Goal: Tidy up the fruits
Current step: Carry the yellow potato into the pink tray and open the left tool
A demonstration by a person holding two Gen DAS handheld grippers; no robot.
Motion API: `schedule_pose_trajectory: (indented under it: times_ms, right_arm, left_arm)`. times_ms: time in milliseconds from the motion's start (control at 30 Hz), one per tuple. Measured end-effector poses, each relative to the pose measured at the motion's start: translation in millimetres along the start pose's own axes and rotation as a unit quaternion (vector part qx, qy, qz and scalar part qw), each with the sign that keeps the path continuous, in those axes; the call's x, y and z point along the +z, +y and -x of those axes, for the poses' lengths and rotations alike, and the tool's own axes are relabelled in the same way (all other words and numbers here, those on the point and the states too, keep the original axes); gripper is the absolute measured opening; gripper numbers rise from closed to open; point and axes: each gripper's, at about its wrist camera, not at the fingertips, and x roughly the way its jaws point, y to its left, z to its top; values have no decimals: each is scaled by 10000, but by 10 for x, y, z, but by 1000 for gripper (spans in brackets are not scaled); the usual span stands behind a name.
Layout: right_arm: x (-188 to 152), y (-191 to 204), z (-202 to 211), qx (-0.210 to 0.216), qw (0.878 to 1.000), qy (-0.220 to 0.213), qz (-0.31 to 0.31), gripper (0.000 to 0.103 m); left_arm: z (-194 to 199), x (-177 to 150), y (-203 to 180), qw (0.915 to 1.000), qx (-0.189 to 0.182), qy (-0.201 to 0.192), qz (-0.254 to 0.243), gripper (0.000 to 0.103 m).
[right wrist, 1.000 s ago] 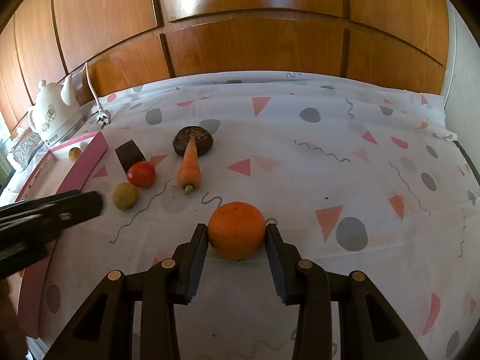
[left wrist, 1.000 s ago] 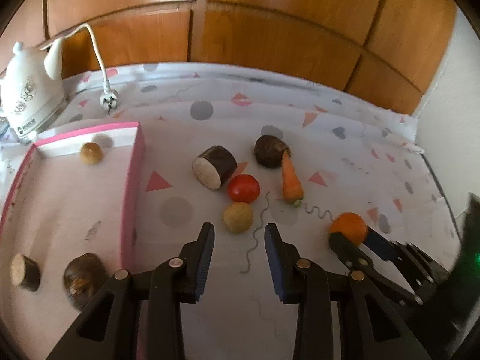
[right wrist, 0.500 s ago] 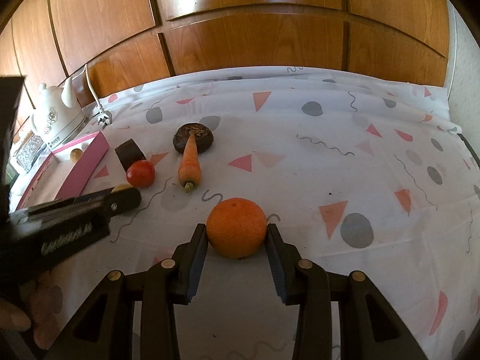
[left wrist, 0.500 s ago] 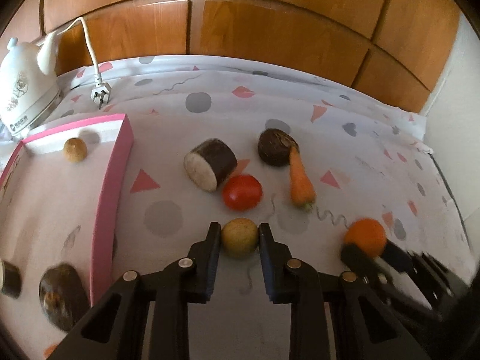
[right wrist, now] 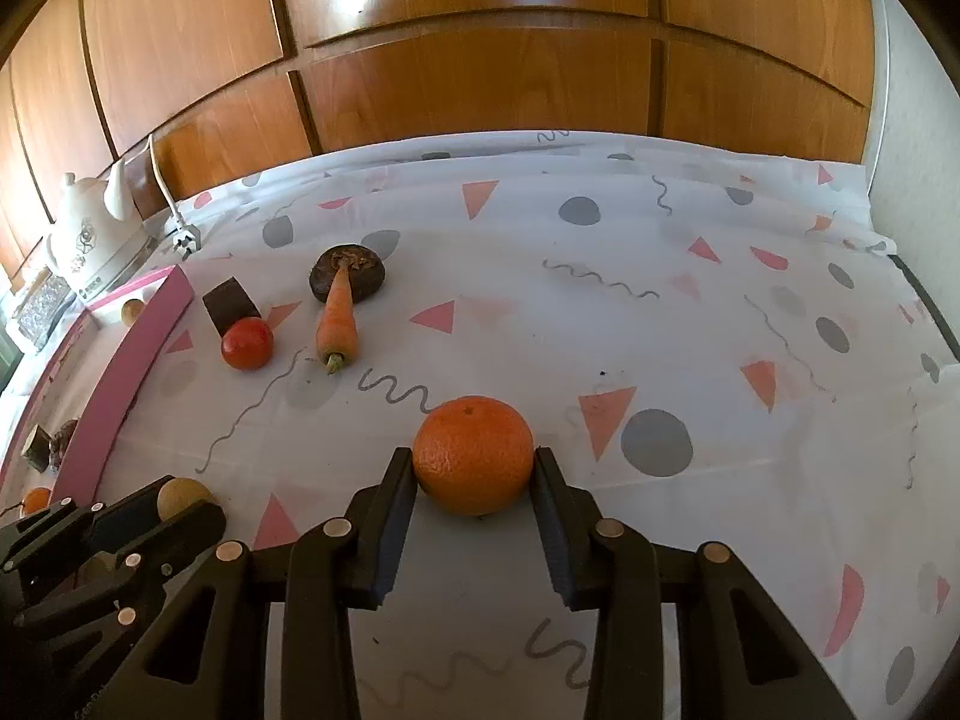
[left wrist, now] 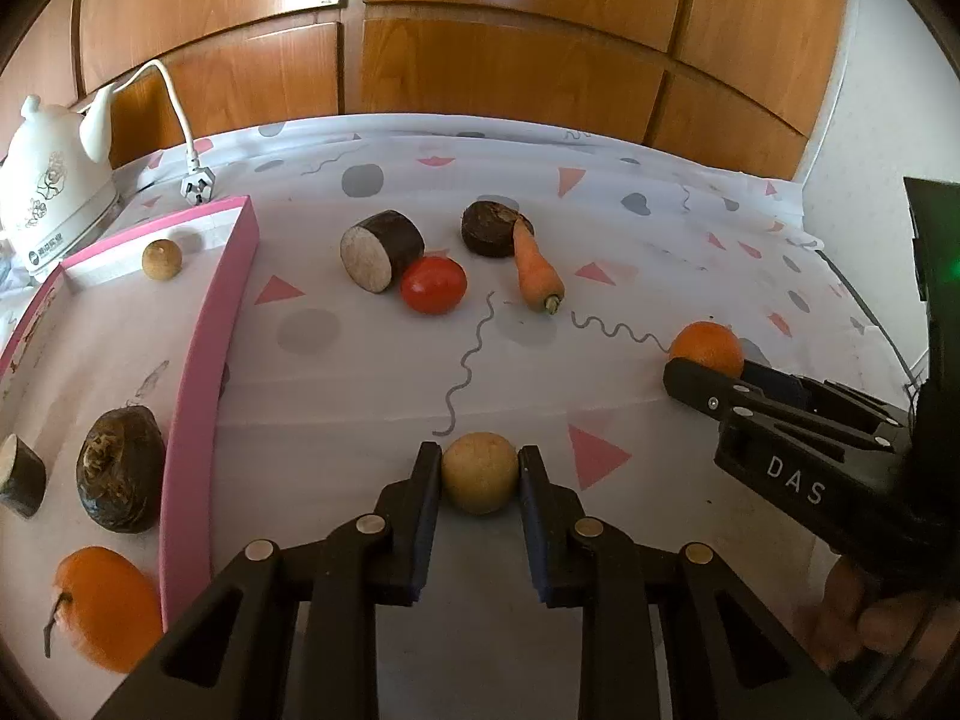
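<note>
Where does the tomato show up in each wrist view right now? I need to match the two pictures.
Left wrist view: the tomato lies upper centre, touching the cut dark cylinder, left of the carrot.
Right wrist view: the tomato lies left of centre, below that cylinder.
Shared landmark: the carrot, tip on the dark round root.

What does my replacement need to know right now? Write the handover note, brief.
Left tool: shut on the small round tan fruit, near the pink-walled tray.
Right tool: shut on the round orange tangerine, on the patterned tablecloth.
Done: the tray holds a small tan ball, a dark round root, a dark cut piece and an orange fruit.
Left: both held fruits, plus the red tomato, orange carrot, dark cut cylinder and dark round disc on the cloth.
</note>
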Motion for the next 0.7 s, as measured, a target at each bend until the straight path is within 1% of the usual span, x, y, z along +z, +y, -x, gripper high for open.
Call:
schedule_pose_trajectory:
  times_ms: [200, 367, 433, 600, 700]
  right_arm:
    - [-4, 6, -55, -12, 10000, 86, 16, 39]
    - [-17, -7, -51, 30, 10000, 42, -21, 39]
    - [-19, 7, -49, -6, 10000, 29, 20, 39]
    - [-18, 28, -43, -93, 9999, 21, 99, 39]
    - [-19, 23, -43, -91, 9999, 18, 96, 39]
  left_arm:
    - [8, 1, -30, 9999, 100, -43, -96, 25]
    - [64, 4, 0, 10000, 64, 23, 15, 25]
    - [143, 4, 32, 9999, 20, 40, 130, 25]
    - [485, 68, 168, 9993, -41, -228, 304, 25]
    - [681, 120, 309, 9984, 24, -403, 395, 25]
